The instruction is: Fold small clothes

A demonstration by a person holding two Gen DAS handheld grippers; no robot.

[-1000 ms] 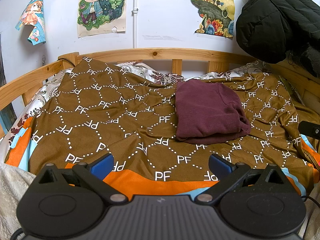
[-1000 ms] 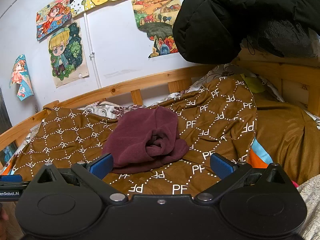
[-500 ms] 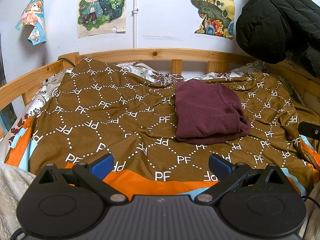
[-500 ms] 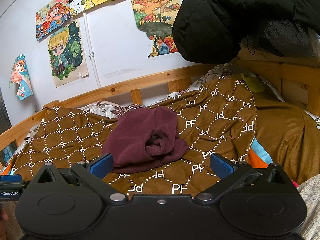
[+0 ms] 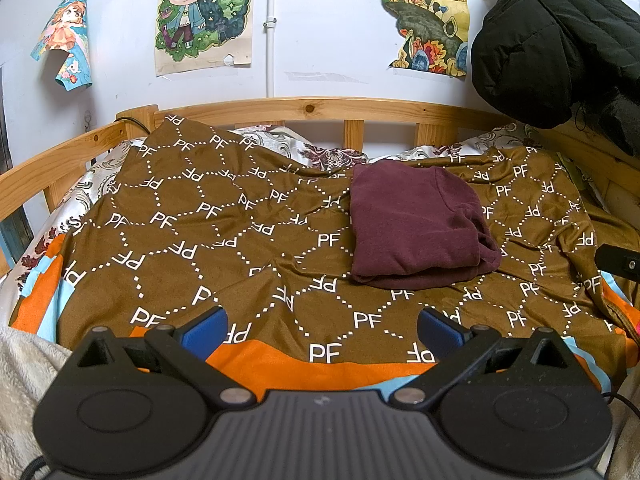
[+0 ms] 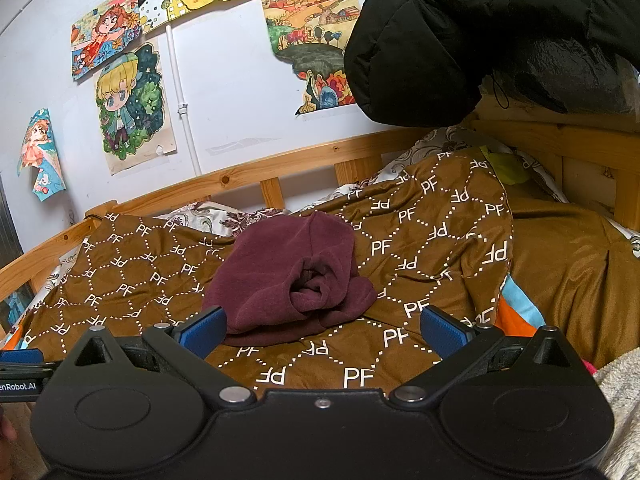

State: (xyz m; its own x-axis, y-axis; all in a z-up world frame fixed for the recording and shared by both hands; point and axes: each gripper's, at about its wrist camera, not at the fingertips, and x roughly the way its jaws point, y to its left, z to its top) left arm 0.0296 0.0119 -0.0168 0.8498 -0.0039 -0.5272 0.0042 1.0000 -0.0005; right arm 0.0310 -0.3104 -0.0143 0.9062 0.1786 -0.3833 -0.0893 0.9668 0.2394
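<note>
Both tongs (image 5: 320,330) (image 6: 322,330) wide apart, empty.

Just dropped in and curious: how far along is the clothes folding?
The maroon garment already lies folded in a compact bundle on the brown PF blanket. Nothing is in hand: the left tool and right tool are both open and empty. No other small clothes show.

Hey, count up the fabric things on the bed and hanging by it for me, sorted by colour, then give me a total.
Maroon: 1, the folded garment.
Brown: 1, the PF-print blanket under it.
Black: 1, the padded jacket hanging at the right.
Cream: 1, the fleecy cloth at the near left edge.
White patterned: 1, the floral sheet by the rail.
Total: 5
</note>
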